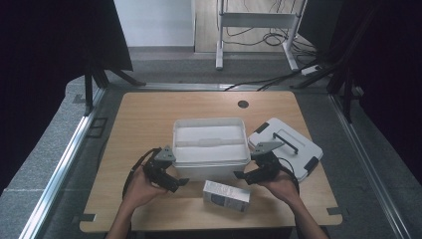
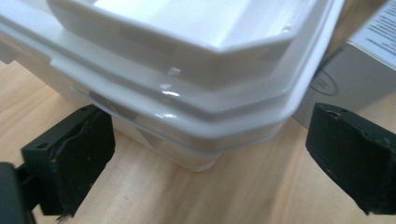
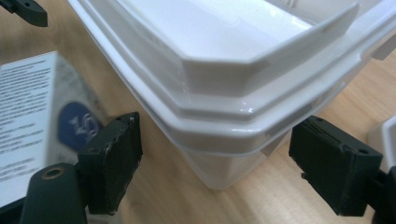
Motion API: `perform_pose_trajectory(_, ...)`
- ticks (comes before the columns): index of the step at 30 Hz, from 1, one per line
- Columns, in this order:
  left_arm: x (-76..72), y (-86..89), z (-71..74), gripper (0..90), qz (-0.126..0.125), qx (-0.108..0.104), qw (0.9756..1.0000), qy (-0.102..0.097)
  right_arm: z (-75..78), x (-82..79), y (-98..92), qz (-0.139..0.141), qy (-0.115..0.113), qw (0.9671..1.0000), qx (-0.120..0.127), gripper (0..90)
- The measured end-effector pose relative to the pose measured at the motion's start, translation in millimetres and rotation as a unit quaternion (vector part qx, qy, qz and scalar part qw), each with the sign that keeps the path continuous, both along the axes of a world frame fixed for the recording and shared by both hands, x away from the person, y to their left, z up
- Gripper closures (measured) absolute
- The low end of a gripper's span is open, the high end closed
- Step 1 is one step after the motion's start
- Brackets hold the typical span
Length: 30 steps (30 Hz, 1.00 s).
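White lid [image 1: 285,143] in high view; gripper views lack it.

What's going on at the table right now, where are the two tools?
A person holds a tool in each hand at the near corners of the open white bin. The left tool and the right tool both stand open, each with a bin corner between its jaws and no pad pressing on it. A small printed box lies on the wooden table just in front of the bin, and the bin's lid rests to its right.
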<state>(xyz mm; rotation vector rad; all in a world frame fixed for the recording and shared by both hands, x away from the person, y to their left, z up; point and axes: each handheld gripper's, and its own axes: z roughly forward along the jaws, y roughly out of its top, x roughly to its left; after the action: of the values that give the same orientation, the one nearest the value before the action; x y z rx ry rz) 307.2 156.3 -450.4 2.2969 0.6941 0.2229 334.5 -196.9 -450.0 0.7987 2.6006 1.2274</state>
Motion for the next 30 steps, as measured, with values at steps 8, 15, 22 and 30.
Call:
perform_pose_trajectory(8, 0.8, 10.4, 5.0, 1.3, -0.007, 0.011, 0.9998, 0.012, -8.3, -1.9, -10.0, -0.030, 0.013, 0.9982, -0.051, 0.0)
perform_pose_trajectory(15, 5.4, 34.4, 17.5, 1.1, -0.008, 0.035, 0.9992, 0.017, -35.4, -3.7, -35.5, -0.058, 0.033, 0.9960, -0.059, 0.0)
perform_pose_trajectory(22, 16.9, 47.5, 44.6, 1.2, -0.004, 0.056, 0.9984, 0.011, -62.0, -12.6, -51.4, -0.078, 0.035, 0.9950, -0.051, 0.0)
perform_pose_trajectory(30, 33.7, 48.9, 83.6, 6.3, -0.022, 0.075, 0.9969, 0.001, -68.3, -18.2, -50.7, -0.082, -0.003, 0.9947, -0.063, 0.0)
